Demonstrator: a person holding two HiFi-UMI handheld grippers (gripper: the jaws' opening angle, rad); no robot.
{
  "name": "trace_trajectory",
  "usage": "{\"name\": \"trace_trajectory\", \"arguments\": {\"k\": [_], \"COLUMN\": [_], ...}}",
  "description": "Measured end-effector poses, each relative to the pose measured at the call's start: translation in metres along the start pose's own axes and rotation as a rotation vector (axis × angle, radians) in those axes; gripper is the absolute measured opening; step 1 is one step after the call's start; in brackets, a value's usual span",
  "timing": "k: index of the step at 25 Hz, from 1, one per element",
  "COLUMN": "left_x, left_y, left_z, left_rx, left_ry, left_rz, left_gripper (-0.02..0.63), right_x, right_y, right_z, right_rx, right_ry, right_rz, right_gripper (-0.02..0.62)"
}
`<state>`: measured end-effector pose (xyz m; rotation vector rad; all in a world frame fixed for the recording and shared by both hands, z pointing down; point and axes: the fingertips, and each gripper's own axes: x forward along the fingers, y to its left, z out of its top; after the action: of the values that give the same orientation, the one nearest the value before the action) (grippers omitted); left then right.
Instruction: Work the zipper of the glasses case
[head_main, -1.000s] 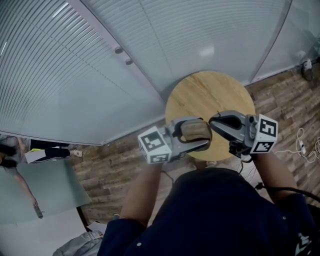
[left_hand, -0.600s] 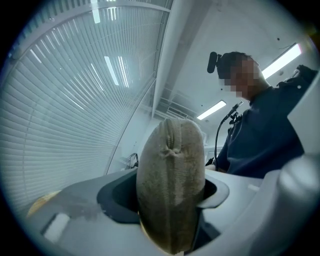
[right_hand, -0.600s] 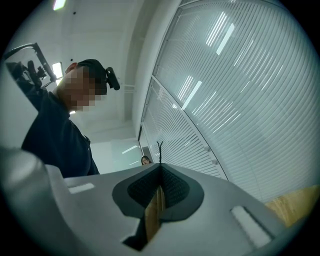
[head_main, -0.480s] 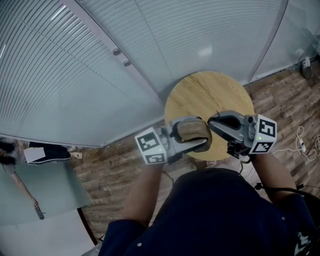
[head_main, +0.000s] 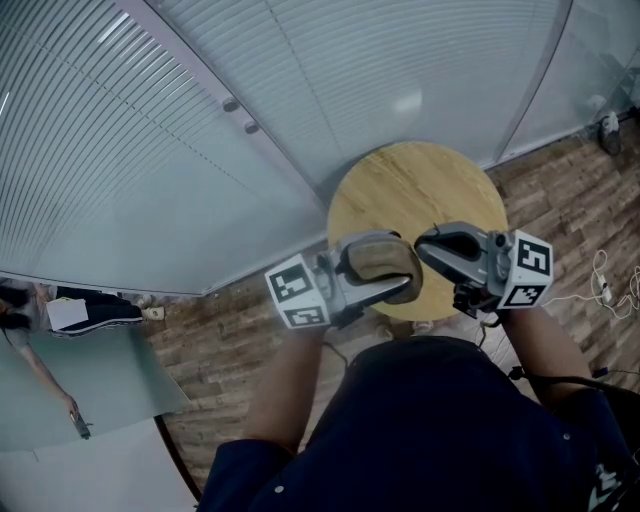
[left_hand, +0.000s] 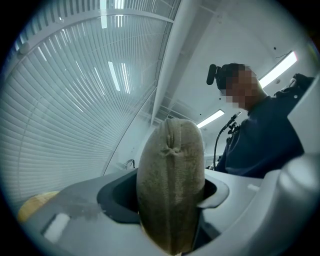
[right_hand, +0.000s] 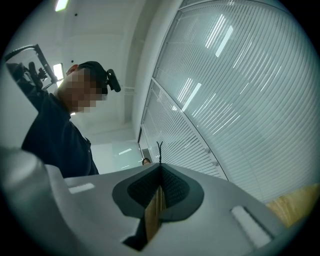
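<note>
Left tongs (head_main: 404, 268): grey moulded plastic, clamped across middle of tan, fuzzy, suede-like oval glasses case (left_hand: 170, 175). Case rounded at end, centre seam puckered near top. Case held in air over near edge of round pale wood-grain bench (head_main: 415, 185), not resting on it.

Right tongs (right_hand: 160, 186): clenched, dark ribbed pads (right_hand: 175, 187) pressed together, thin black forked strand (right_hand: 159, 149) emerging from between them. Tip just beside case's right end.
</note>
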<state>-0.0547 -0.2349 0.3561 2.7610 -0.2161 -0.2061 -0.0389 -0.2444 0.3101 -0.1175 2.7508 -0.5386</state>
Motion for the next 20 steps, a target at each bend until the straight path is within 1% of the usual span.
{"name": "trace_trajectory", "arguments": {"k": [2,6,9,12,13,14,16,17,20], "left_x": [0.000,-0.007,-0.009,-0.020,-0.024,-0.025,-0.022,-0.022,-0.032], "left_y": [-0.001,0.002,0.003,0.010,0.013,0.014,0.015,0.016,0.023], "left_z": [0.002,0.019,0.028,0.050,0.057,0.060,0.062,0.064,0.084], "left_rx": [-0.003,-0.023,-0.013,-0.053,-0.055,-0.047,-0.025,-0.023,-0.052], "left_ry": [-0.010,-0.092,-0.102,-0.211,-0.232,-0.231,-0.201,-0.203,-0.299], "left_rz": [-0.006,-0.007,-0.013,-0.015,-0.010,-0.007,-0.008,-0.009,-0.004], "left_gripper": [0.299,0.299,0.299,0.299,0.299,0.298,0.298,0.299,0.298], "right_x": [0.000,-0.002,-0.003,-0.002,-0.002,-0.003,-0.006,-0.007,-0.010], "right_y": [0.001,0.000,0.000,-0.005,-0.006,-0.007,-0.009,-0.010,-0.011], "right_z": [0.002,0.000,-0.001,-0.004,-0.007,-0.009,-0.012,-0.013,-0.022], "right_rx": [-0.003,-0.008,0.000,0.001,0.005,0.011,0.019,0.021,0.025], "right_ry": [-0.006,-0.003,-0.015,-0.006,-0.002,-0.002,-0.010,-0.013,0.007], "right_rz": [0.003,-0.002,-0.002,-0.012,-0.016,-0.020,-0.028,-0.032,-0.036], "right_gripper": [0.009,0.009,0.009,0.009,0.009,0.009,0.009,0.009,0.009]}}
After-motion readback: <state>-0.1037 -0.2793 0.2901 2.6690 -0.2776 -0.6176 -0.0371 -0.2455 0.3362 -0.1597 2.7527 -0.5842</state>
